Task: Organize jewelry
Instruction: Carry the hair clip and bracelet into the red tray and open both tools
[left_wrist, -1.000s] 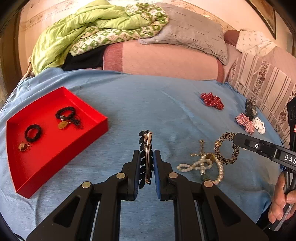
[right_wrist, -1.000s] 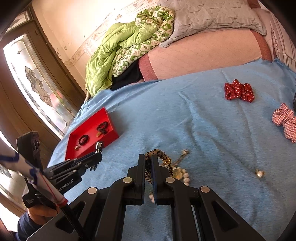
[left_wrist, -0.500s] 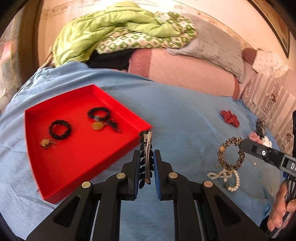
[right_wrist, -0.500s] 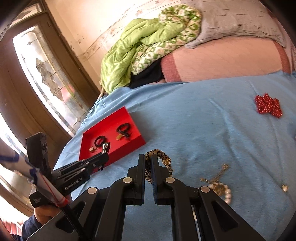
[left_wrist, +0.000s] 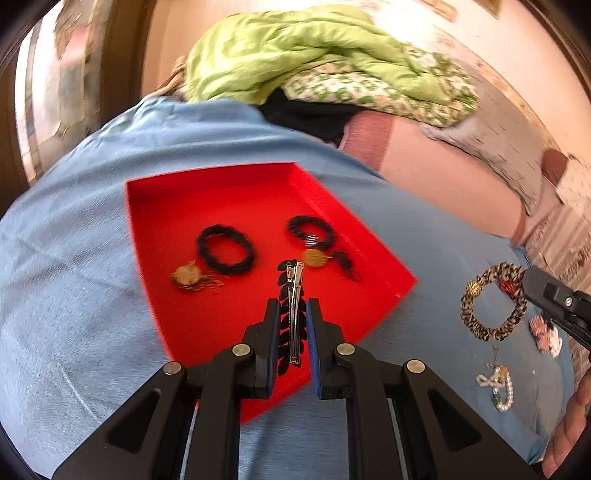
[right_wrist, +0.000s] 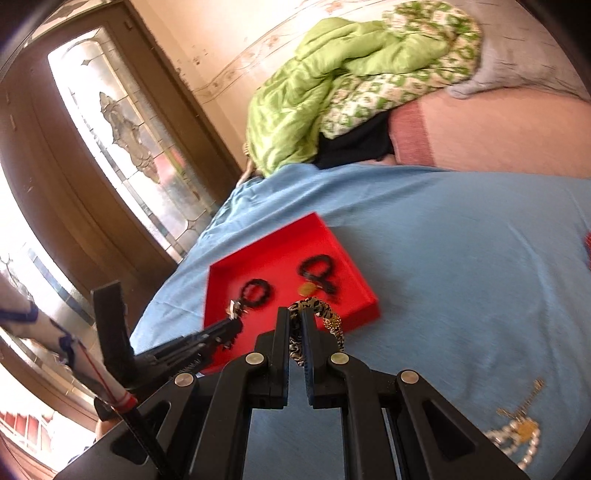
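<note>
Hair clip (left_wrist: 291, 314) pinched in my left tongs (left_wrist: 291, 325), hanging over the near half of the red tray (left_wrist: 229, 184), pointing at 12. Leopard bracelet (right_wrist: 317, 314) clamped in my right tongs (right_wrist: 295, 332), over the tray's near-right edge, partly off it.

Risks:
- Clip is held by its edges only; a loose squeeze and it twists or slips out early.
- Drop it straight ahead and it lands on the black bands (left_wrist: 225, 251) and gold pendant (left_wrist: 314, 257), tangling.
- Both tongs are heading for the same tray; tips are close, could clash.
- Bracelet released now likely catches the rim and rolls onto the blue bedsheet (right_wrist: 461, 258).

Versus a second ago: both tongs were over the sheet, tray off at 10. Now the tray sits dead ahead under the clip. Pearl necklace (left_wrist: 500, 387) left behind at 4. Grips unchanged.
</note>
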